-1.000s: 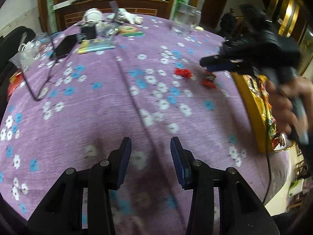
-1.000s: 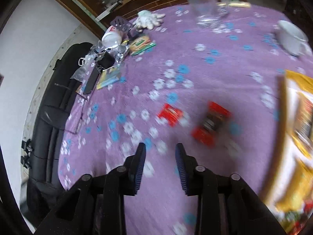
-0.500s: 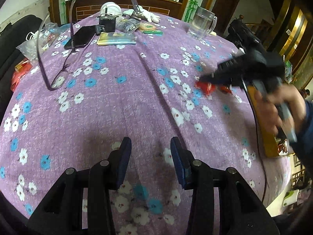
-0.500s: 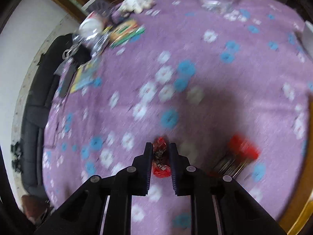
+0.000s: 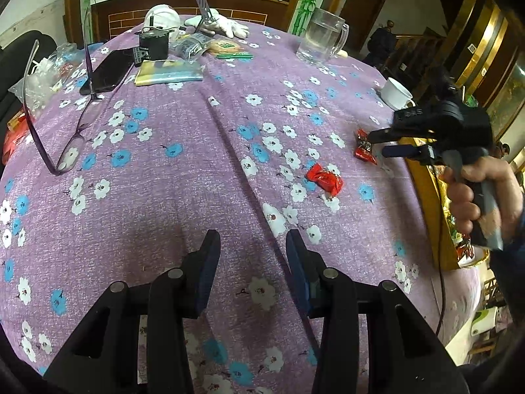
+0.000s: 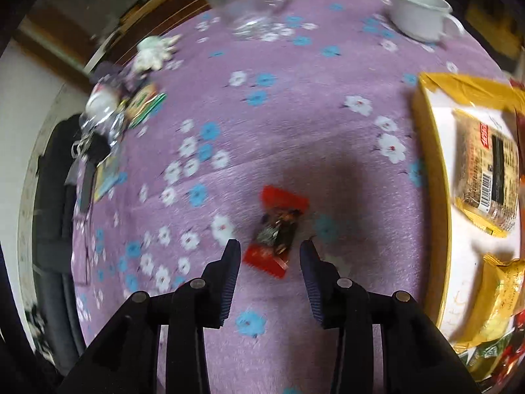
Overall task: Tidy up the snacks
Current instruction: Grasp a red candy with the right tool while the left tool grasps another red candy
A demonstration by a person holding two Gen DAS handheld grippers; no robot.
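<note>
Surface: round table under a purple floral tablecloth, seen from both wrist cameras.

Left gripper: jaws spread, nothing between them; it hovers over bare cloth at the near edge, well apart from every snack.

Right gripper: jaws spread wide and empty, lowered over a red-and-dark candy wrapper that lies flat on the cloth between the fingertips, touched by neither as far as the blur allows. In the left wrist view the same tool is held in the right hand, its tips just beside that wrapper.

Second loose snack: a red candy on the cloth, near the first and nearer the table's middle.

Destination (judged): the yellow tray at the table's right edge, already holding a tan barcoded packet and a gold-wrapped snack.

Progress (judged): partly done; several snacks sit in the tray, two candies are left on the cloth, and the nearer one is lined up for a grasp but not yet gripped.

Bystanders: glass mug, white cup, eyeglasses, phone.
</note>
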